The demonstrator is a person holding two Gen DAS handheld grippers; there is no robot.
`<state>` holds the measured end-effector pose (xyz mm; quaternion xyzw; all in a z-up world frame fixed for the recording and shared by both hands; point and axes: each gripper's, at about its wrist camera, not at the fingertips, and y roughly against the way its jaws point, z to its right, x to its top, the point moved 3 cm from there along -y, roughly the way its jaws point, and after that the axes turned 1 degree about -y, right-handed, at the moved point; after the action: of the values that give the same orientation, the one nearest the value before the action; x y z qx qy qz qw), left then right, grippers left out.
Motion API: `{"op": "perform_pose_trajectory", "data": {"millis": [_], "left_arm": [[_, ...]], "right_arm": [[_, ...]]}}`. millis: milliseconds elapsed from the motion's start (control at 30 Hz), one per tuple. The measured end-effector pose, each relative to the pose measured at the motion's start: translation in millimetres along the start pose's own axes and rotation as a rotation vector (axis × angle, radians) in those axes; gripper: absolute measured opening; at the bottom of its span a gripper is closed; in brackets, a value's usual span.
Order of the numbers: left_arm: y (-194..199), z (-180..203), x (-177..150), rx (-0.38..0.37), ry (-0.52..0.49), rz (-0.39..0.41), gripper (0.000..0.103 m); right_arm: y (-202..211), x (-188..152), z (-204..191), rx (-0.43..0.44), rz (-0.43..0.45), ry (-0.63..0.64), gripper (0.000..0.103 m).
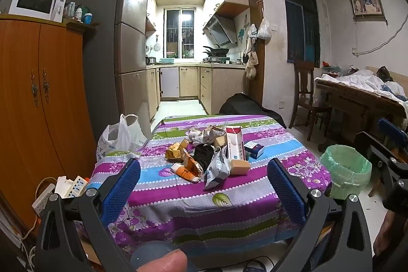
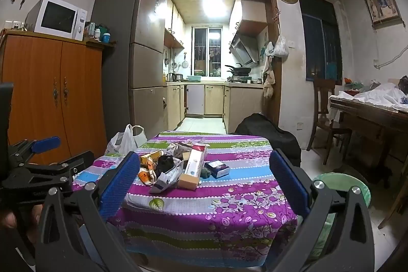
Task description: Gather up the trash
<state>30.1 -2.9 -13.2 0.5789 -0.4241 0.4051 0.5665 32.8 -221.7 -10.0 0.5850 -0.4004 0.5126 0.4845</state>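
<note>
Left wrist view.
- Left gripper (image 1: 204, 185), black frame with blue ribbed pads: jaws spread wide, nothing between them, held short of the table's near edge.
- Table covered with a striped floral cloth in purple, blue, green and grey (image 1: 178, 221).
- Heap of trash at the cloth's middle: tall white carton with a red top (image 1: 236, 145), upright; tan cardboard block (image 1: 239, 167) in front of it; crumpled silver-white foil pouch (image 1: 216, 170); torn orange wrapper (image 1: 188, 167); yellow crushed packet (image 1: 174, 152); black crumpled item (image 1: 203, 154); dark blue small box (image 1: 252, 148) to the right of the carton; grey-white wadded paper (image 1: 201, 135) at the back.
- Round bin lined with a pale green bag (image 1: 346, 167), on the floor right of the table.
- White plastic carrier bag (image 1: 122, 135), at the table's left far corner.
- Right gripper (image 1: 390, 142), seen in part at the right edge.
- Fingertip (image 1: 163, 261) at the bottom edge.

Right wrist view.
- Right gripper (image 2: 204, 185), same make: jaws fully apart, empty, before the table's near edge.
- Same heap lies mid-cloth, left of centre: carton (image 2: 195, 162) seen end-on, blue box (image 2: 216, 168) to its right, cardboard block (image 2: 188, 181) nearest.
- Green-lined bin (image 2: 357, 185) low right, largely hidden by the right finger.
- Left gripper (image 2: 46, 144) at the left edge, one blue pad visible.
</note>
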Motion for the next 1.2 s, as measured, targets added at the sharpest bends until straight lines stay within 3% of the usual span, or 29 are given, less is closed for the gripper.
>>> {"op": "perform_pose_trajectory", "data": {"millis": [1200], "left_arm": [[0.1, 0.6, -0.5, -0.006, -0.006, -0.001, 0.099]], "right_arm": [[-5.0, -5.9, 1.8, 0.004, -0.012, -0.006, 0.098]]}}
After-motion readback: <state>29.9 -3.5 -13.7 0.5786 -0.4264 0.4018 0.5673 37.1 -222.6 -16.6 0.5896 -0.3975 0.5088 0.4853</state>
